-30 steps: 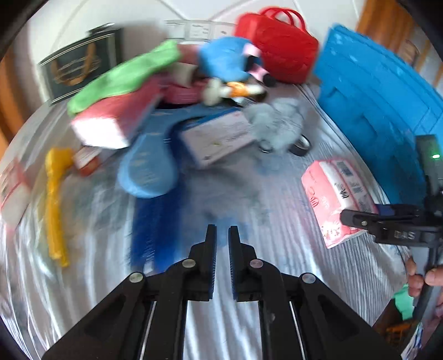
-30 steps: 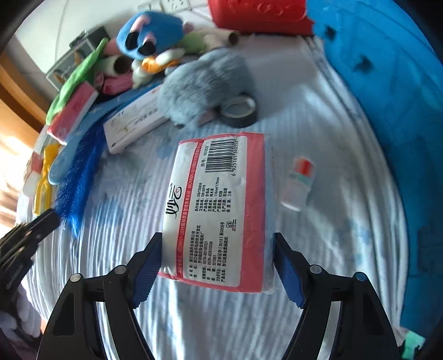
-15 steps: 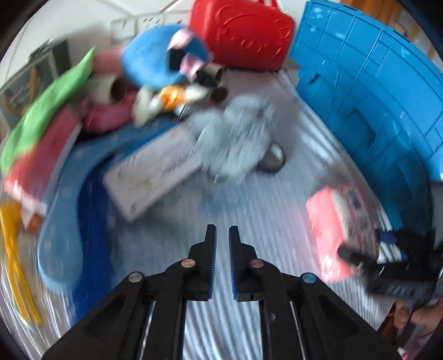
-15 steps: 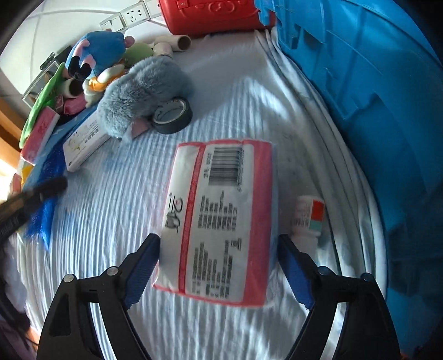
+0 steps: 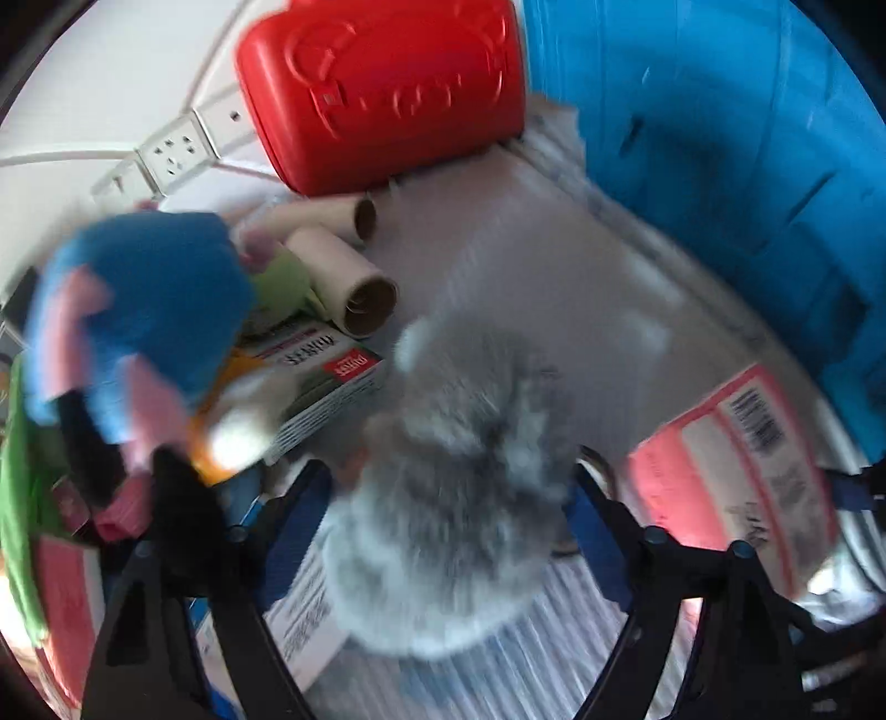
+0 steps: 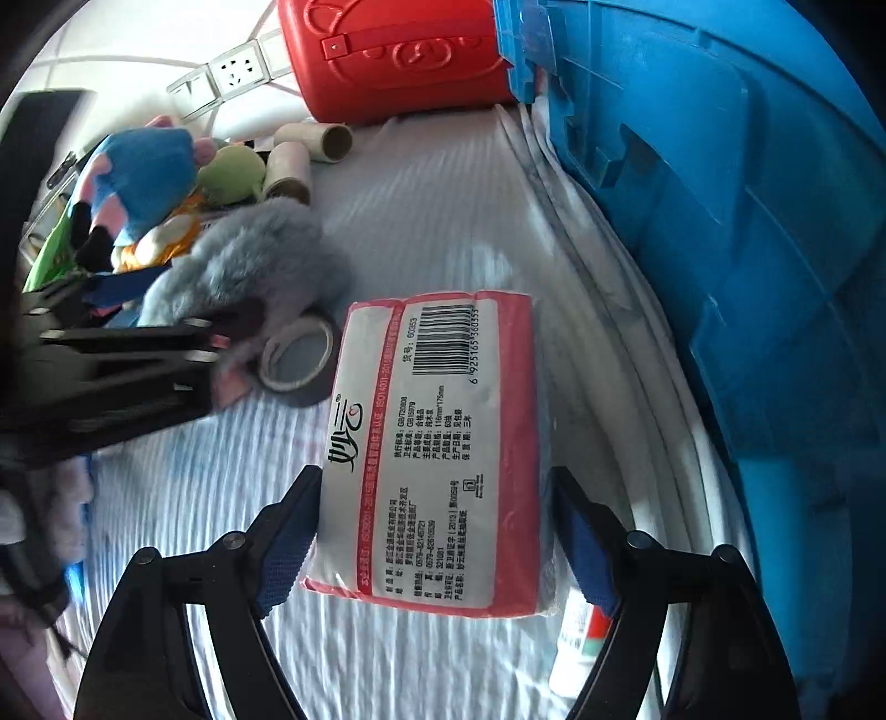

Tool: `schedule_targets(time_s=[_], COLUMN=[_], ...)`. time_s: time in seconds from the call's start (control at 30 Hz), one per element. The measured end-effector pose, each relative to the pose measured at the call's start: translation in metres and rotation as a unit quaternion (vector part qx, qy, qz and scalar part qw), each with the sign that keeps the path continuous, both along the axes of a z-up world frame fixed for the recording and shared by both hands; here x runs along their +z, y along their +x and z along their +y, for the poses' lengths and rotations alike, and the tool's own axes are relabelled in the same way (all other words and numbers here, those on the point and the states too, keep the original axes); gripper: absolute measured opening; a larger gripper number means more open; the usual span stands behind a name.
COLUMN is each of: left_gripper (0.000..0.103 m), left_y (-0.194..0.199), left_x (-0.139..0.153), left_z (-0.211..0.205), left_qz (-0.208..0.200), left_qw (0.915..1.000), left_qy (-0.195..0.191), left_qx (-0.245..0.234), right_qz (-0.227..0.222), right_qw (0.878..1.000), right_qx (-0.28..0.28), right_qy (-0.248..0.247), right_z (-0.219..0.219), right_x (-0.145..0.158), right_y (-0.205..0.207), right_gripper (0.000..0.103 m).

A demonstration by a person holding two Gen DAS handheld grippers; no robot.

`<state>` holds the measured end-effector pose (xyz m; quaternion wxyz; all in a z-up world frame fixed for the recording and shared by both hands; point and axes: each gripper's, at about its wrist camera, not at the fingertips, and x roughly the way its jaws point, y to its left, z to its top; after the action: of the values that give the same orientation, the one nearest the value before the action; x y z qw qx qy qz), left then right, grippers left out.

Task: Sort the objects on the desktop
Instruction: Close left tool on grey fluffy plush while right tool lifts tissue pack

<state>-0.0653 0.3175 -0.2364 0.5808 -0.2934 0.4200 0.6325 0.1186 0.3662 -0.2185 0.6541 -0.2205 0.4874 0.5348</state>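
sorting barely started imo. my left gripper (image 5: 443,520) jaws opening around the grey fuzzy toy (image 5: 448,498), no grip yet. right gripper (image 6: 432,531) closing on the pink tissue pack (image 6: 437,443) between its fingers. pile on the bench (image 6: 421,210) ahead-left, blue bin (image 6: 720,221) right.

Grey fluffy toy (image 5: 454,498), pink-and-white tissue pack (image 6: 437,443), red case (image 6: 398,50), blue crate (image 6: 720,221).

We're looking at a table under a pale striped cloth (image 6: 443,232), sunlit in patches. Behind it a white wall (image 6: 138,33) carries what's probably a socket strip (image 6: 238,69).
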Motion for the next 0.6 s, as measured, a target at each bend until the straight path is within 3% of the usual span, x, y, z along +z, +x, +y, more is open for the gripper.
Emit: schedule_targets(time_s=[0.07, 0.13, 0.27, 0.3, 0.33, 0.4, 0.43, 0.6], left_gripper=[0.073, 0.073, 0.07, 0.066, 0.054, 0.048, 0.047, 0.045], left_y=[-0.006, -0.02, -0.039, -0.04, -0.041, -0.041, -0.041, -0.039], left_x=[-0.01, -0.013, -0.018, -0.018, -0.017, -0.018, -0.018, -0.002], left_z=[0.011, 0.014, 0.017, 0.016, 0.014, 0.007, 0.003, -0.033], left_qz=[-0.012, -0.044, -0.1, -0.104, -0.106, -0.078, -0.076, -0.088], left_qw=[0.9997, 0.9984, 0.9941, 0.9938, 0.9936, 0.996, 0.9961, 0.9939], left_qy=[-0.018, -0.011, -0.02, -0.017, -0.012, -0.006, -0.004, 0.016], left_qx=[0.013, 0.033, 0.039, 0.037, 0.035, 0.043, 0.045, 0.064], right_qz=[0.005, 0.007, 0.006, 0.006, 0.007, 0.007, 0.002, -0.017], right_qw=[1.0, 1.0, 1.0, 1.0, 0.999, 0.999, 0.999, 0.999], right_qx=[-0.008, -0.018, -0.023, -0.026, -0.027, -0.03, -0.032, -0.022], right_qy=[0.002, 0.001, -0.009, -0.011, -0.015, -0.023, -0.028, -0.03], right_z=[0.002, 0.005, 0.018, 0.021, 0.025, 0.029, 0.03, 0.023], right_x=[-0.002, -0.001, -0.005, -0.007, -0.009, -0.014, -0.015, -0.006], right_y=[0.006, 0.009, 0.012, 0.012, 0.011, 0.01, 0.008, -0.001], right_gripper=[0.083, 0.085, 0.099, 0.1, 0.1, 0.097, 0.083, 0.08])
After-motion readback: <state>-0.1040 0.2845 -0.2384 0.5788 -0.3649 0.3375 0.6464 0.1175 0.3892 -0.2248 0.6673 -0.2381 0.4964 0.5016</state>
